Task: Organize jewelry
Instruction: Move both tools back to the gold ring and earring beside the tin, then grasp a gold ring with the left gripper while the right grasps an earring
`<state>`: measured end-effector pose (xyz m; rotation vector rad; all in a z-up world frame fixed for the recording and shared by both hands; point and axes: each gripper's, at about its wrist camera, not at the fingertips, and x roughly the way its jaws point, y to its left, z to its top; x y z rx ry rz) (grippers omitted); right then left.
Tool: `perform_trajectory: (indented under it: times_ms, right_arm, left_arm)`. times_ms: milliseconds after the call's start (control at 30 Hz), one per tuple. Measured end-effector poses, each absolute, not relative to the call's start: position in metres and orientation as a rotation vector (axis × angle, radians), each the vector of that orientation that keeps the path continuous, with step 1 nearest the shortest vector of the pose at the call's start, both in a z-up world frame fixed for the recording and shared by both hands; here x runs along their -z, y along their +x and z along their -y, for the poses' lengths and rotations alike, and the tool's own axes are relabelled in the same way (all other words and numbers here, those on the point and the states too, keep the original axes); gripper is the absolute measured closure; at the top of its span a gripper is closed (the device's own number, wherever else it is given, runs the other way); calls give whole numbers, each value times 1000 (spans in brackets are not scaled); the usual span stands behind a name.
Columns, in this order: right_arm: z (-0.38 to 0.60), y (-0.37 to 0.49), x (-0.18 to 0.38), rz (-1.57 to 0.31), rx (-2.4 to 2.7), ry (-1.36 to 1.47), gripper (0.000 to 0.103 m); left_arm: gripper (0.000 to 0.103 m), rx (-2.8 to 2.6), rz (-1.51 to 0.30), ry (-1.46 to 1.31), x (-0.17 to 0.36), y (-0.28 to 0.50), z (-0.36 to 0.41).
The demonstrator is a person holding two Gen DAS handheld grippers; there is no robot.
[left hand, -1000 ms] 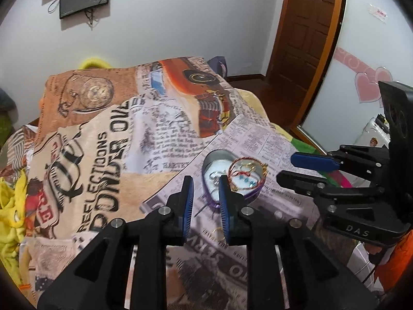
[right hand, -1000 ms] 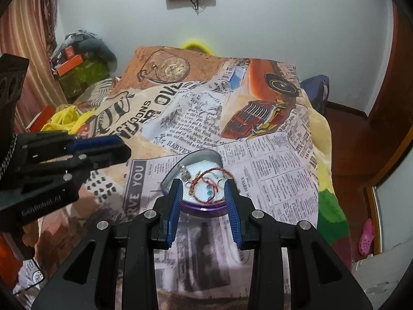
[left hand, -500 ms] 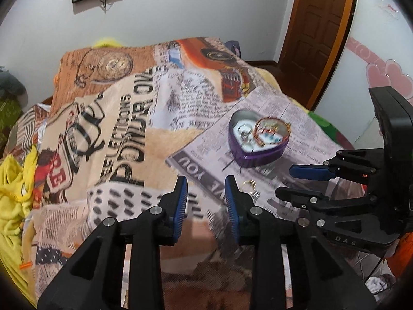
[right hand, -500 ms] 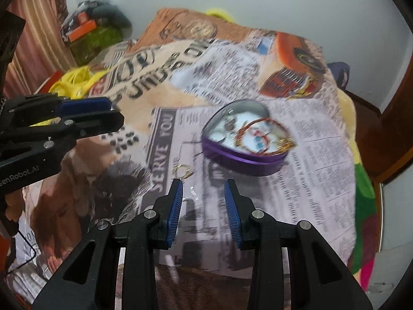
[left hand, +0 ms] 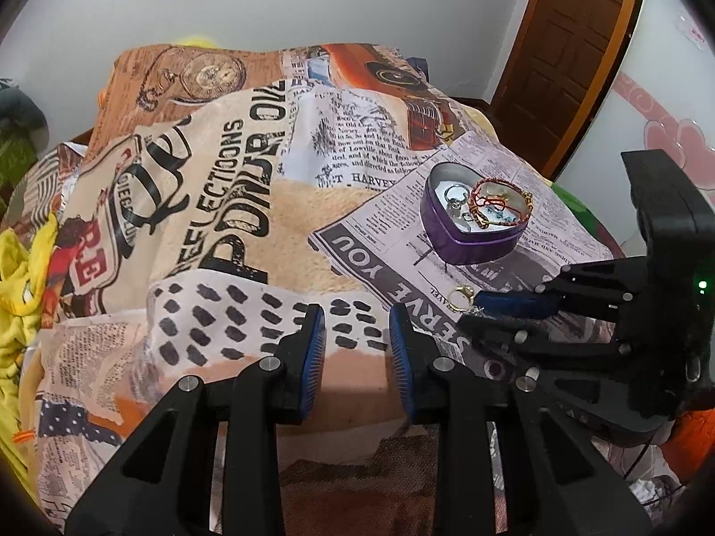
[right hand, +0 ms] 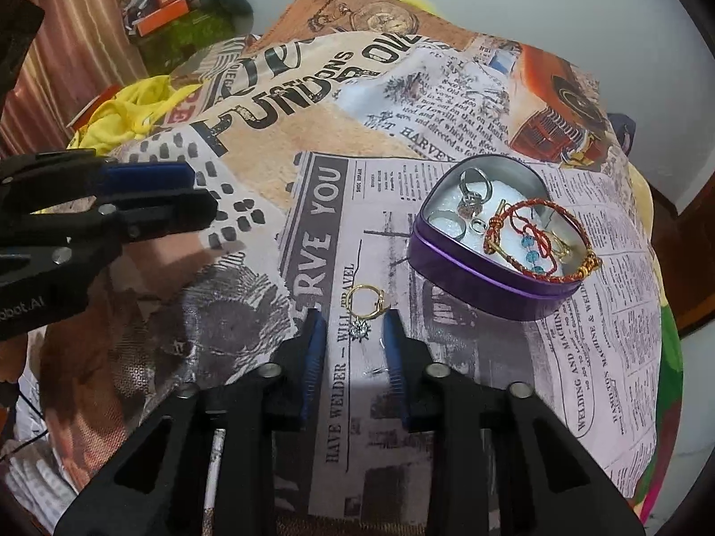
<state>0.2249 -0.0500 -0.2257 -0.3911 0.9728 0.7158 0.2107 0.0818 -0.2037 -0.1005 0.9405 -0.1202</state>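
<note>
A purple heart-shaped tin (right hand: 487,286) (left hand: 473,248) stands open on the printed blanket and holds a red and gold bracelet (right hand: 543,245), silver rings (right hand: 473,187) and blue beads. A gold ring (right hand: 366,300) (left hand: 460,298) and a small sparkly stud (right hand: 359,329) lie on the blanket to the left of the tin. My right gripper (right hand: 355,335) is open and empty, its fingertips on either side of the stud, just short of the ring. My left gripper (left hand: 357,335) is open and empty, low over the blanket, well left of the tin.
The bed is covered by a newspaper-print blanket (left hand: 232,205). Yellow cloth (right hand: 120,120) and a cluttered pile (right hand: 178,22) lie at the left. A wooden door (left hand: 567,49) stands at the far right. A thin silver pin (right hand: 380,368) lies by my right fingertip.
Both grippers have pulled back from the tin toward the near edge of the bed. My right gripper has come down to the gold ring and stud.
</note>
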Motion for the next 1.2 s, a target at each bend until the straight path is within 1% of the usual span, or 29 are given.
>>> perform_trajectory:
  times_ms: [33,233,667,1200]
  right_arm:
    - [50,225,226,-972,-716,-395,94]
    - [55,223,220,-946,-699,-406,94]
    - [103,241,190,-875,-600,-278,94]
    - [125,248,193,-874,-567,-221,94]
  left_arm:
    - [74,123,-946,-100,205,212,-81]
    - [74,170,-962,-96,207,220,-67]
    - [74,270,-1056,-45,232,247,-16]
    - [74,281,-1081,-66,243,272,-10]
